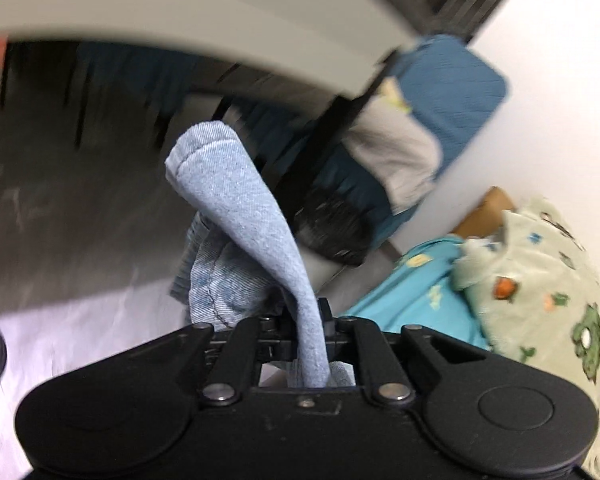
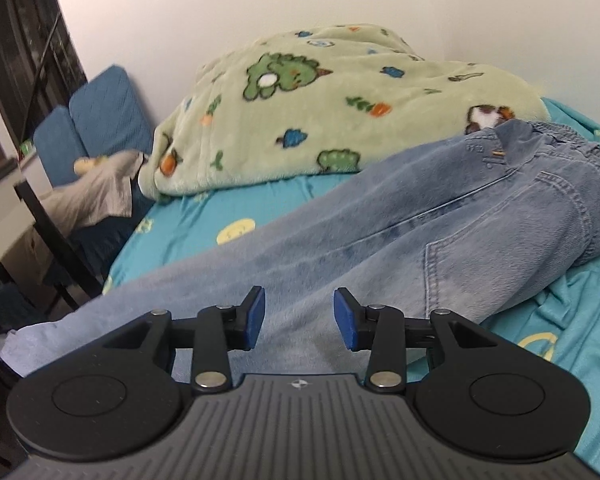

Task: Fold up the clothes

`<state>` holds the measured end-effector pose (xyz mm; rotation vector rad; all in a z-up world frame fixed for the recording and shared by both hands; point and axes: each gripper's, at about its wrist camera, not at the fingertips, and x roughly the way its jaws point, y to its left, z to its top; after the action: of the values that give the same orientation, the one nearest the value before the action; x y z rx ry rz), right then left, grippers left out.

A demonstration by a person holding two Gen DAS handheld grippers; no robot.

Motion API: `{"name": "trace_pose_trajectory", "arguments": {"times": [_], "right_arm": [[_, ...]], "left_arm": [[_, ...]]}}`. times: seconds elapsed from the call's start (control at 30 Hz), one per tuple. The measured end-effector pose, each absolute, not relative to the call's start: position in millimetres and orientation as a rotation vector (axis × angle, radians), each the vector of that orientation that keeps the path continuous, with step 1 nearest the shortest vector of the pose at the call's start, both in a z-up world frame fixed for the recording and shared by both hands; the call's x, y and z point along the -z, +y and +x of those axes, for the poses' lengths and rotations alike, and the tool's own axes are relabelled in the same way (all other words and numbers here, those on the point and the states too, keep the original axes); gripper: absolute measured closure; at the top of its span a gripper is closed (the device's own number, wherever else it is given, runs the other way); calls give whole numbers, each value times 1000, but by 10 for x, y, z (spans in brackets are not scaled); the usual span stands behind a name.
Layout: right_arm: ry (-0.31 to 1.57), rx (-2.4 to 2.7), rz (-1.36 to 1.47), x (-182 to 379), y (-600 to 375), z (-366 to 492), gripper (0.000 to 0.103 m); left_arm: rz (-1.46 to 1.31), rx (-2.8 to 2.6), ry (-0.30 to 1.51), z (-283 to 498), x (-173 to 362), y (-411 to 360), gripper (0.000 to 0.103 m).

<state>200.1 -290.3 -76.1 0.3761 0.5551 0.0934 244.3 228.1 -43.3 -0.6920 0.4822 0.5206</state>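
A pair of light blue jeans (image 2: 380, 240) lies stretched across the turquoise bed sheet (image 2: 204, 216), waistband at the far right. My right gripper (image 2: 300, 316) is open, its blue pads (image 2: 254, 318) just above the jeans' leg, holding nothing. My left gripper (image 1: 308, 316) is shut on a leg end of the jeans (image 1: 240, 216); the hem sticks up past the jaws and more denim bunches below it. The left view is blurred.
A green cartoon-print fleece blanket (image 2: 332, 108) is heaped behind the jeans by the white wall. Blue cushions (image 2: 100, 120) and a grey cloth (image 2: 100, 192) sit at the far left beside a dark frame. A grey tabletop edge (image 1: 220, 20) arches over the left view.
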Motion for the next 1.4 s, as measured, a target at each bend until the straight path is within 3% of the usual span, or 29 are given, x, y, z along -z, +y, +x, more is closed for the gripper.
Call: {"name": "trace_pose_trajectory", "arguments": {"times": [0.2, 0.43, 0.8, 1.07, 1.23, 1.3, 1.4], "right_arm": [[519, -79, 427, 618, -3105, 1906, 62], [498, -30, 435, 525, -3301, 1849, 62], [470, 13, 534, 487, -3617, 1788, 62], [485, 17, 557, 532, -3665, 1814, 62], [489, 14, 560, 573, -3677, 1828, 62], [487, 9, 559, 587, -3680, 1834, 62], [477, 3, 557, 585, -3691, 1825, 62]], "left_arm": [[-493, -430, 426, 2599, -88, 1505, 97], [-276, -260, 417, 2727, -271, 445, 98], [-76, -14, 526, 2776, 346, -905, 98], [78, 75, 661, 2768, 1000, -1415, 96], [127, 118, 681, 2694, 1167, -1484, 87], [146, 158, 678, 2621, 1161, -1497, 66], [149, 200, 675, 2501, 1132, -1501, 56]]}}
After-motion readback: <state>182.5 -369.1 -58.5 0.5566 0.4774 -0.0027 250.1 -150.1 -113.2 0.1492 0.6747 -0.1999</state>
